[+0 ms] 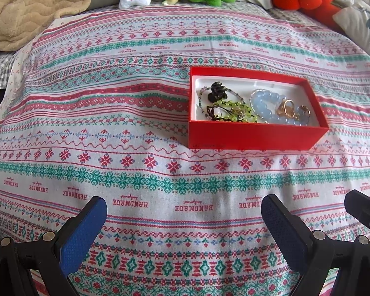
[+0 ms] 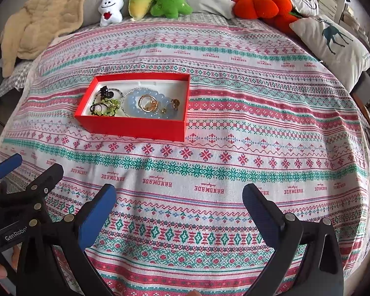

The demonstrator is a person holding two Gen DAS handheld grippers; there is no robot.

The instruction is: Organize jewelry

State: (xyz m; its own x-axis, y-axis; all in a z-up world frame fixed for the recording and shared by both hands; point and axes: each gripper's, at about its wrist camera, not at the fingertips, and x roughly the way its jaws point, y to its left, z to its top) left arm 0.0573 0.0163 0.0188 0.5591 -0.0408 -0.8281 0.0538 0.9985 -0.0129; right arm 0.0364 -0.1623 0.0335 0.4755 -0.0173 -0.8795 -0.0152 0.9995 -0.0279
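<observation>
While both grippers hang low over the near part of the patterned bedspread (image 2: 234,133), nothing is being held: the left gripper (image 1: 184,218) has its blue-padded fingers spread wide with only cloth between them, and the right gripper (image 2: 179,206) is spread the same way, also empty. Both are well apart from the red box (image 2: 133,125), which sits flat on the spread farther out, to the right in the left wrist view and to the left in the right wrist view.

All visible jewelry lies inside the box on its white liner: black claw clip (image 1: 215,91) at far left, green beaded strand (image 1: 234,107) just near of it, pale blue bead bracelet (image 2: 145,103) in the middle, and gold rings (image 2: 148,103) lying on and beside the blue beads. Pieces overlap and touch; exact tangling can't be told.

Handling judgement: everything looks light. Beaded strands are limp and likely to drape or drag neighbours out, so pinch across a single bead run on a free outer edge. Rings are small, hard, probably slippery; grip across the band, not the top. Clip is rigid, easiest by its body. The box is light card on soft bedding and may slide or tip if pushed.
</observation>
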